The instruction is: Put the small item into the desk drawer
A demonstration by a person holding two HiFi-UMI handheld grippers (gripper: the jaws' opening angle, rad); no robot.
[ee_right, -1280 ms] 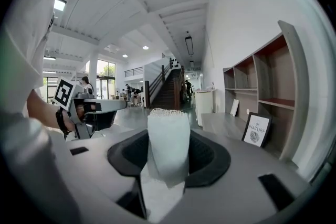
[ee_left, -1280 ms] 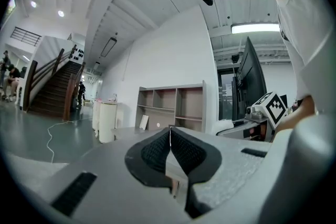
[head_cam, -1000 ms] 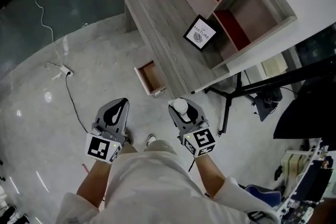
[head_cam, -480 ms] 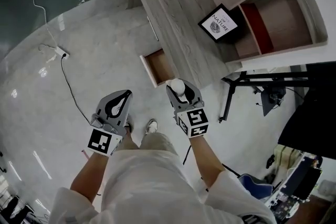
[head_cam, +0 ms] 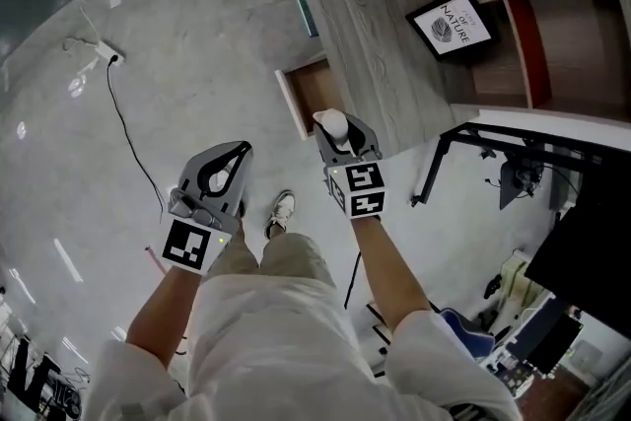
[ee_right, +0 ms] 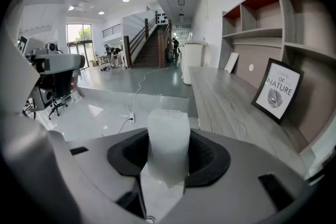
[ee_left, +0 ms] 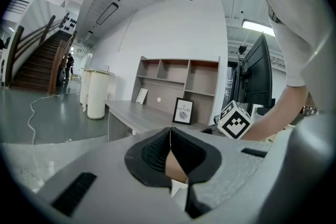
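My right gripper [head_cam: 338,131] is shut on a small white cylinder-shaped item [head_cam: 334,122], which stands upright between the dark pads [ee_right: 206,157] in the right gripper view [ee_right: 168,141]. It hangs just in front of the open desk drawer [head_cam: 290,104], whose brown inside shows under the grey wooden desk [head_cam: 365,5]. My left gripper [head_cam: 237,153] is held lower left over the floor. Its pads [ee_left: 157,150] meet at the top with nothing between them.
A framed "NATURE" picture [head_cam: 452,23] leans on the desk against the shelf unit [head_cam: 552,5]. A black stand [head_cam: 473,143] is to the right of the desk. A power strip with its cable [head_cam: 106,52] lies on the floor at left. My shoe [head_cam: 282,209] is below the drawer.
The view has closed in on the desk: the drawer now sits right ahead of the right gripper. Both grippers keep the same jaws and the same hold on the white item.
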